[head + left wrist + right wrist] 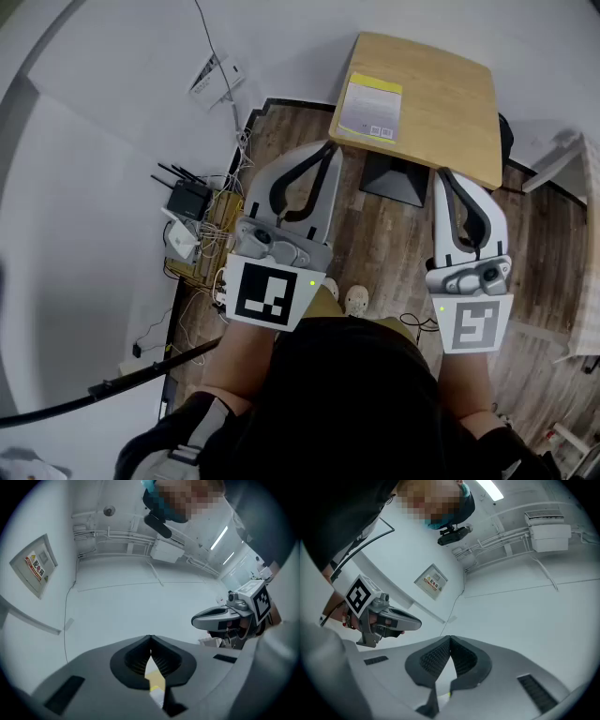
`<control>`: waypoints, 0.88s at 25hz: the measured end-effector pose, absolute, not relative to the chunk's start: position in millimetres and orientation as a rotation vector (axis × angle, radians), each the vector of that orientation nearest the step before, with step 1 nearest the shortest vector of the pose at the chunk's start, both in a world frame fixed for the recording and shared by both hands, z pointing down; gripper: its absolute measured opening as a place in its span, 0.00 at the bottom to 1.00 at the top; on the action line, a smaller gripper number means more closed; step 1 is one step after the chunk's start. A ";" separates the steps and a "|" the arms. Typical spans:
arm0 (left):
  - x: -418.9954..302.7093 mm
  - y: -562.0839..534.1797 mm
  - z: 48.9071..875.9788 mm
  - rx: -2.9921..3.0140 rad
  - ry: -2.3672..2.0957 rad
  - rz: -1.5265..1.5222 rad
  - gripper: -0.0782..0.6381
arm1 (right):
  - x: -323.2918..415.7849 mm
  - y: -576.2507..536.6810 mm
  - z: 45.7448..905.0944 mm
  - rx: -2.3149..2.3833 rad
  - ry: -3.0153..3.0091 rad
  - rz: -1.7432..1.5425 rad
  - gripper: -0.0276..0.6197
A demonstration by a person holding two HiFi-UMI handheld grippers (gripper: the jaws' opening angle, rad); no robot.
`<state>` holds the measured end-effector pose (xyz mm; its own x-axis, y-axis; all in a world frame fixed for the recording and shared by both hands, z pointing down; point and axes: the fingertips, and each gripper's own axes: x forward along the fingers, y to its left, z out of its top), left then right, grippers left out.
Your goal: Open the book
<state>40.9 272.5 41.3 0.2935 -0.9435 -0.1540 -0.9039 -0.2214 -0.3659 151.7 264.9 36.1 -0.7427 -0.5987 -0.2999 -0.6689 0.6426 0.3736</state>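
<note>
The book (pixel 370 108) lies closed and flat on the far left part of the small table (pixel 455 89). Its pale, glossy cover has a yellow band along the far edge and small print by the near edge. We judge the task not yet begun: no page is lifted and nothing touches the cover. The approach, catching the cover's edge and swinging it over are all left to do. The tabletop is light wood with rounded corners, set on a dark base above a plank floor (pixel 384 234). Our left gripper (pixel 328 147) and right gripper (pixel 442 174) hover near our body, well short of the table, each with ribbed dark pads (pixel 137 657) clenched tip to tip on nothing
</note>
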 end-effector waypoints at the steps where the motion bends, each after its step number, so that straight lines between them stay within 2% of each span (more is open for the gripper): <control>1: 40.4 271.9 41.3 -2.185 1.662 -0.139 0.12 | 151.5 264.4 35.9 -1.053 2.711 0.709 0.09; 22: 39.4 268.1 45.8 -2.210 1.653 -0.143 0.12 | 147.5 256.6 40.9 -1.054 2.723 0.676 0.09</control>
